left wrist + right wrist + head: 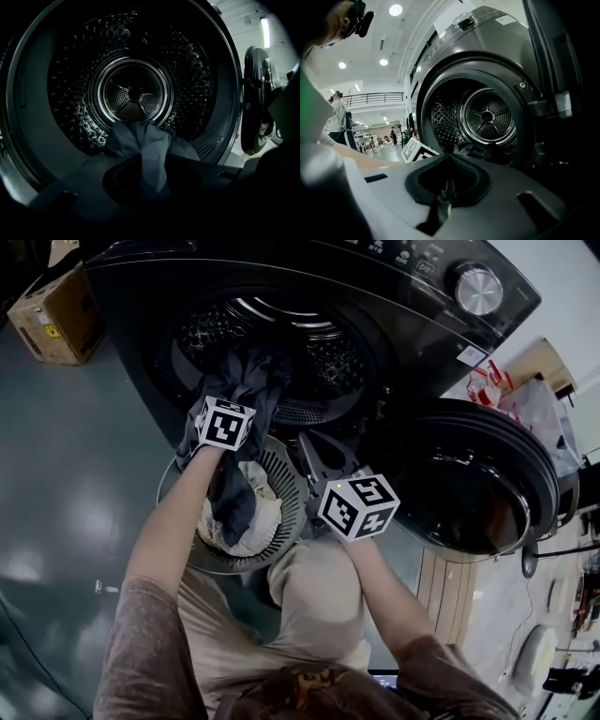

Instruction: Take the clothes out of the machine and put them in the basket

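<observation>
A dark blue-grey garment (pixel 246 381) hangs from the mouth of the machine's drum (pixel 314 343) down into the round slatted basket (pixel 292 486) below it. My left gripper (pixel 234 397) is at the drum's lip, shut on that garment (pixel 151 154), which bunches up out of my left gripper (pixel 150 185) toward the drum (pixel 133 96). White clothes (pixel 264 514) lie in the basket. My right gripper (pixel 307 441) hovers beside the basket with its jaws together and nothing held. In the right gripper view, more dark cloth (pixel 480 152) lies at the drum's lip beyond my right gripper (pixel 447 190).
The machine's round door (pixel 473 484) stands swung open at the right. A cardboard box (pixel 56 310) sits on the floor at the upper left. Bags (pixel 511 395) lie behind the door. The person's knee (pixel 314 601) is just below the basket.
</observation>
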Demonstrator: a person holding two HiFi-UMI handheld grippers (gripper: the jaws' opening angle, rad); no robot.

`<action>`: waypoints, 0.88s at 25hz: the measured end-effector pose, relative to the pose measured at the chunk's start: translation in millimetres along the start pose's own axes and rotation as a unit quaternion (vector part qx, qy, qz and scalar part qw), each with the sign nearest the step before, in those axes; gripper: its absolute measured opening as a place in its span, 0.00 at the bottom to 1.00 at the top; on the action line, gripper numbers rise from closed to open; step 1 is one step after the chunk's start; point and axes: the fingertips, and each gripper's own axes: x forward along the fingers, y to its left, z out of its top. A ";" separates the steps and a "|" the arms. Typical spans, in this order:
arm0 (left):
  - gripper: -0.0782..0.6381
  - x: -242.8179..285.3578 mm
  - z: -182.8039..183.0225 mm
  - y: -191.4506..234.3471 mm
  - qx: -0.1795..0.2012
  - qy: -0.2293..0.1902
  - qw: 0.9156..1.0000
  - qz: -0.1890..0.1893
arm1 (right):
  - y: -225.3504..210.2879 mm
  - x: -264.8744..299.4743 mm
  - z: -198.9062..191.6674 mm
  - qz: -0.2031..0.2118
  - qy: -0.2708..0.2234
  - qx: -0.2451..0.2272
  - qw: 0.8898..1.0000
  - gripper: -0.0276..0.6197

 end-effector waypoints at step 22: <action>0.19 -208.7 -33.1 -70.4 -0.060 -0.024 0.991 -0.118 | -0.8 21.8 1.3 -0.048 -0.017 -0.010 0.999 0.04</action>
